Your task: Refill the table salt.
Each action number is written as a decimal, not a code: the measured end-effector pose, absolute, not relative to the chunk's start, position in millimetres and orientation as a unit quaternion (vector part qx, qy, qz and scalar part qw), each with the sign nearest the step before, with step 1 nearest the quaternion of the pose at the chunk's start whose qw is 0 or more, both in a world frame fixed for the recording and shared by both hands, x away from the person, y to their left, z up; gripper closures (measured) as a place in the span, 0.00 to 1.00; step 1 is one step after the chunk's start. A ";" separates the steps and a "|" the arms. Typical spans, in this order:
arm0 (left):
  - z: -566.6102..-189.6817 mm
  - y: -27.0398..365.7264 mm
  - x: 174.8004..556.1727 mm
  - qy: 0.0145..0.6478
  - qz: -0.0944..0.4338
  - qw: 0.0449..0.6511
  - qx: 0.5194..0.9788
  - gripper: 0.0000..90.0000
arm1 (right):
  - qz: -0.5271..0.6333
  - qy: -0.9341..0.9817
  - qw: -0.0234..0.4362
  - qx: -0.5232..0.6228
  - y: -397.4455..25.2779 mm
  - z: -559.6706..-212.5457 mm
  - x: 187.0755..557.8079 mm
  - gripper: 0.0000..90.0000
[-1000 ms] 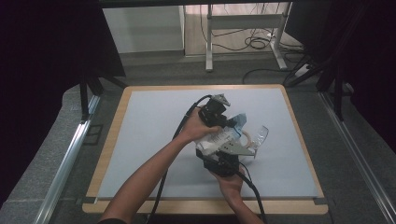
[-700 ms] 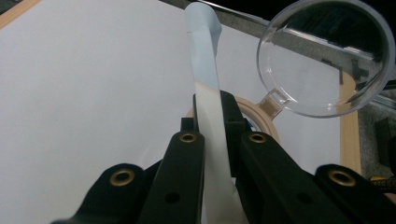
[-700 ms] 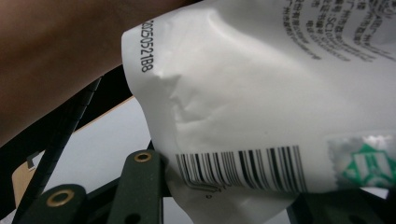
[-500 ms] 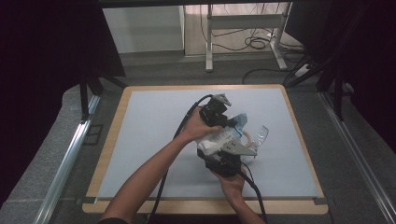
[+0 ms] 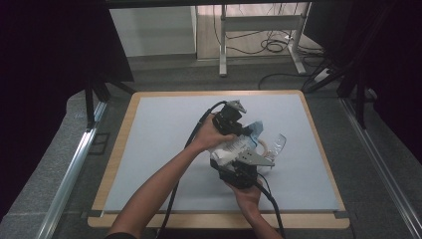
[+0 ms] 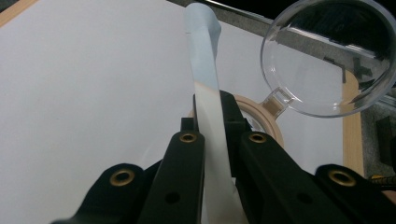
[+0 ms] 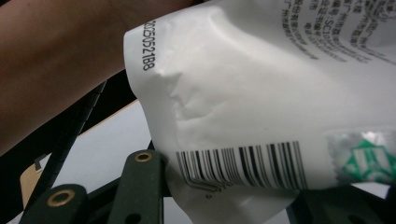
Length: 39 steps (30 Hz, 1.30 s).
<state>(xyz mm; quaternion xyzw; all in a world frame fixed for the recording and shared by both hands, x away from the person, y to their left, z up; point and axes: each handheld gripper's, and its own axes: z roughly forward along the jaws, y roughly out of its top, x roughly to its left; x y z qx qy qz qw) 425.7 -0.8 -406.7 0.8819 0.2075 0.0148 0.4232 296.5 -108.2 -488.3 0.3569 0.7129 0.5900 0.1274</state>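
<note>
Little has shifted: both grippers, left [image 5: 247, 130] and right [image 5: 238, 158], remain clenched on the white pouch [image 5: 234, 146] above the bench [image 5: 159, 129], suggesting a tear-open.

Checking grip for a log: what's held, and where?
Both grippers hold one white printed plastic pouch: left gripper pinches its thin top edge, right gripper its barcode end.

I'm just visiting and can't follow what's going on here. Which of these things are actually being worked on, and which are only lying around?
In use:
- white pouch, gripped by both grippers
- left gripper, shut on the pouch's edge
- right gripper, holding its barcode end

Lying about:
- clear round lid on the table
- wooden ring beside it
- cables on the floor
</note>
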 end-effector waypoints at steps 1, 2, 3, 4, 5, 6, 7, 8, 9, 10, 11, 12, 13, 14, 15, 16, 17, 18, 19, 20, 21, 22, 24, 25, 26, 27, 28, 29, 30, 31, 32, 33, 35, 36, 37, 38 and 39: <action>-406.6 -0.8 425.6 0.208 0.015 0.423 0.882 1.00 | 0.590 0.713 0.127 0.357 -108.1 -488.1 296.4 0.68; -406.5 -0.9 425.7 0.208 0.015 0.423 0.882 1.00 | 0.591 0.712 0.127 0.357 -108.1 -487.9 296.4 0.68; -406.3 -0.9 425.9 0.208 0.014 0.424 0.881 1.00 | 0.591 0.712 0.127 0.357 -108.0 -487.8 296.5 0.68; -406.0 -0.9 426.2 0.208 0.014 0.423 0.882 1.00 | 0.592 0.711 0.128 0.358 -107.8 -487.7 296.6 0.68; -405.6 -0.9 426.4 0.207 0.015 0.422 0.883 1.00 | 0.592 0.710 0.128 0.358 -107.6 -487.7 296.6 0.68; -405.3 -1.4 426.1 0.207 0.015 0.422 0.882 0.99 | 0.593 0.709 0.128 0.359 -107.4 -487.6 296.7 0.68; -405.0 -1.7 425.8 0.208 0.015 0.423 0.882 1.00 | 0.594 0.708 0.128 0.359 -107.3 -487.5 296.6 0.68; -404.8 -1.8 425.7 0.208 0.015 0.423 0.881 1.00 | 0.594 0.708 0.129 0.360 -107.2 -487.3 296.5 0.68; -404.7 -1.5 425.8 0.208 0.016 0.423 0.882 1.00 | 0.595 0.707 0.128 0.360 -107.1 -487.1 296.5 0.68; -404.8 -1.4 425.8 0.208 0.016 0.423 0.882 1.00 | 0.596 0.706 0.128 0.360 -106.8 -487.0 296.6 0.68; -404.9 -1.1 426.0 0.208 0.015 0.423 0.882 1.00 | 0.595 0.707 0.128 0.360 -106.7 -487.0 296.7 0.68; -404.9 -0.6 426.5 0.206 0.016 0.420 0.884 1.00 | 0.596 0.706 0.127 0.361 -106.5 -487.0 296.7 0.68; -405.1 -0.6 426.4 0.206 0.016 0.420 0.884 1.00 | 0.595 0.706 0.127 0.361 -106.3 -487.2 296.7 0.68; -405.2 -0.7 426.3 0.206 0.016 0.419 0.884 1.00 | 0.595 0.707 0.127 0.361 -106.2 -487.3 296.7 0.68; -405.1 -0.6 426.3 0.206 0.016 0.420 0.884 1.00 | 0.595 0.707 0.127 0.360 -106.2 -487.3 296.7 0.68; -404.9 -0.6 426.2 0.206 0.016 0.421 0.883 1.00 | 0.595 0.707 0.128 0.360 -106.3 -487.3 296.6 0.68; -404.8 -0.5 426.1 0.206 0.016 0.421 0.883 1.00 | 0.596 0.707 0.128 0.360 -106.2 -487.2 296.4 0.68; -404.7 -0.3 426.0 0.206 0.016 0.421 0.883 1.00 | 0.596 0.707 0.129 0.359 -106.1 -487.1 296.4 0.68; -404.6 -0.1 426.0 0.206 0.016 0.421 0.883 1.00 | 0.596 0.707 0.128 0.359 -106.3 -487.0 296.3 0.68; -404.6 0.1 426.0 0.206 0.016 0.422 0.883 1.00 | 0.597 0.706 0.127 0.359 -106.2 -486.9 296.3 0.68; -404.6 0.2 425.9 0.207 0.015 0.422 0.883 1.00 | 0.597 0.706 0.128 0.358 -106.0 -487.0 296.3 0.68; -404.7 0.3 425.9 0.207 0.015 0.422 0.883 1.00 | 0.597 0.706 0.128 0.358 -105.9 -486.9 296.3 0.68; -405.0 0.1 425.8 0.207 0.015 0.422 0.883 1.00 | 0.597 0.706 0.128 0.359 -105.8 -486.8 296.2 0.68; -405.1 -0.2 425.6 0.207 0.015 0.422 0.883 1.00 | 0.597 0.706 0.128 0.359 -105.7 -486.7 296.1 0.68; -405.1 -0.3 425.6 0.206 0.016 0.422 0.883 1.00 | 0.597 0.705 0.128 0.359 -105.6 -486.7 296.0 0.68; -405.1 -0.5 425.6 0.206 0.015 0.422 0.883 1.00 | 0.597 0.705 0.129 0.360 -105.7 -486.7 295.9 0.68; -405.1 -0.7 425.7 0.206 0.015 0.422 0.883 1.00 | 0.597 0.705 0.129 0.360 -105.8 -486.6 295.9 0.68; -405.0 -1.0 425.5 0.205 0.015 0.421 0.883 1.00 | 0.597 0.705 0.129 0.361 -105.8 -486.4 295.7 0.68; -405.0 -1.2 425.4 0.205 0.015 0.421 0.884 1.00 | 0.598 0.704 0.129 0.361 -105.8 -486.3 295.5 0.68; -405.1 -1.3 425.3 0.205 0.015 0.420 0.884 1.00 | 0.597 0.704 0.129 0.361 -105.8 -486.2 295.4 0.68; -405.1 -1.4 425.3 0.205 0.015 0.420 0.884 1.00 | 0.597 0.704 0.129 0.361 -105.9 -486.0 295.3 0.68; -405.0 -1.5 425.2 0.205 0.015 0.420 0.884 1.00 | 0.597 0.704 0.129 0.361 -105.8 -485.9 295.1 0.68; -404.9 -1.5 425.0 0.205 0.015 0.420 0.884 1.00 | 0.597 0.705 0.131 0.360 -105.6 -485.8 295.0 0.68; -404.8 -1.5 425.0 0.206 0.015 0.420 0.884 1.00 | 0.596 0.705 0.132 0.360 -105.5 -485.6 295.1 0.68; -404.6 -1.6 424.9 0.206 0.014 0.420 0.884 1.00 | 0.597 0.705 0.132 0.360 -105.5 -485.5 295.0 0.68; -404.5 -1.8 424.7 0.206 0.014 0.420 0.884 1.00 | 0.597 0.705 0.132 0.359 -105.5 -485.3 294.8 0.68; -404.5 -2.0 424.7 0.206 0.014 0.420 0.884 1.00 | 0.597 0.705 0.134 0.359 -105.5 -485.4 294.7 0.68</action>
